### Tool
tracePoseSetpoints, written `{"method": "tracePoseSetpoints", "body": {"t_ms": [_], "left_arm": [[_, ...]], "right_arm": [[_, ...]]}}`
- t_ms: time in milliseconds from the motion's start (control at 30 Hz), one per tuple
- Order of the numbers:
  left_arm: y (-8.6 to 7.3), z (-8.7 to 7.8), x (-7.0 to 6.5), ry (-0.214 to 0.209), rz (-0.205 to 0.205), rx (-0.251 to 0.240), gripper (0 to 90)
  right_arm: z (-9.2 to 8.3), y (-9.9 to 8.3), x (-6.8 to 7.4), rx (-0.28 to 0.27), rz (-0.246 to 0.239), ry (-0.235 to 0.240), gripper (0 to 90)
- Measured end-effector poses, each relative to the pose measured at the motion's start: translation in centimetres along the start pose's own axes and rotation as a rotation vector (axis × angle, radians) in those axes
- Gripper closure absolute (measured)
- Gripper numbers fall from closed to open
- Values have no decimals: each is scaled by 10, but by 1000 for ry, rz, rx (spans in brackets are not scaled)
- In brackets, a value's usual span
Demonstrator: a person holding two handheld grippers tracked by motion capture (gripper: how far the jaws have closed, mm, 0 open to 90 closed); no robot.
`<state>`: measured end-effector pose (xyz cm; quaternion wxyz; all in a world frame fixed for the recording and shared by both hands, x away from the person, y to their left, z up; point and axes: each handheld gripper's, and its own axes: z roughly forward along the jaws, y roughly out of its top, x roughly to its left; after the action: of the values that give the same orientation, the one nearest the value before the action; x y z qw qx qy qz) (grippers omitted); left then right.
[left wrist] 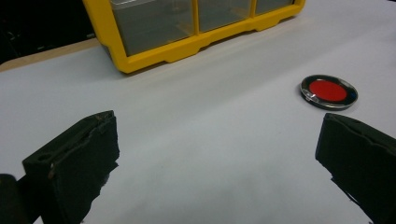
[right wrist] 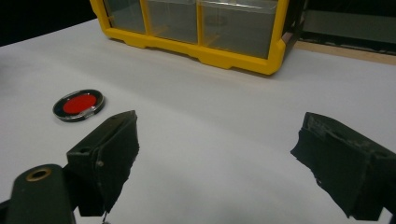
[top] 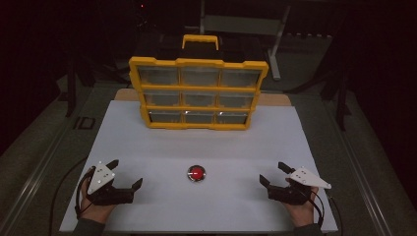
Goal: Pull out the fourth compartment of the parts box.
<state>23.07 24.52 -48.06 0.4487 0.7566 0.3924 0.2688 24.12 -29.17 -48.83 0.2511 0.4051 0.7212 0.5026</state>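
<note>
Nearest the high camera, two hands come in from the bottom edge, each holding a black two-jaw tool low over the white worktop (top: 162, 147). Both tools are empty, their jaws spread wide with only bare worktop between them.

On the near left corner sits the left tool (top: 129, 173), a grey three-cornered plate on top and a cable trailing back past the wrist. On the near right corner sits the right tool (top: 273, 173), with the same plate and cable.

Between the two, on the worktop's centre line and a little farther from the person than the jaw tips, lies a small round disc (top: 196, 173) with a red face inside a dark, shiny rim. It lies flat and alone, well apart from both tools and roughly midway between them. In the left gripper view the left tool (left wrist: 219, 154) has the disc (left wrist: 329, 91) ahead and off to the right, above the right-hand jaw and outside the gap. In the right gripper view the right tool (right wrist: 215, 149) has the disc (right wrist: 79, 105) ahead and off to the left, just beyond the left-hand jaw, again outside the gap.

Farther back stands a yellow drawer cabinet (top: 198, 63) with three rows of three clear drawers and a carry handle on top, its front facing the person.
</note>
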Motion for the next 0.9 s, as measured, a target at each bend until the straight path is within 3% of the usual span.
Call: {"method": "tracePoseSetpoints", "body": {"t_ms": [567,900], "left_arm": [[7,-2,9,7,-38,-28,2],[24,0,6,0,4,-24,1]], "right_arm": [[-2,-2,2,0,4,2,123],[-6,-5,3,9,6,-6,109]]}}
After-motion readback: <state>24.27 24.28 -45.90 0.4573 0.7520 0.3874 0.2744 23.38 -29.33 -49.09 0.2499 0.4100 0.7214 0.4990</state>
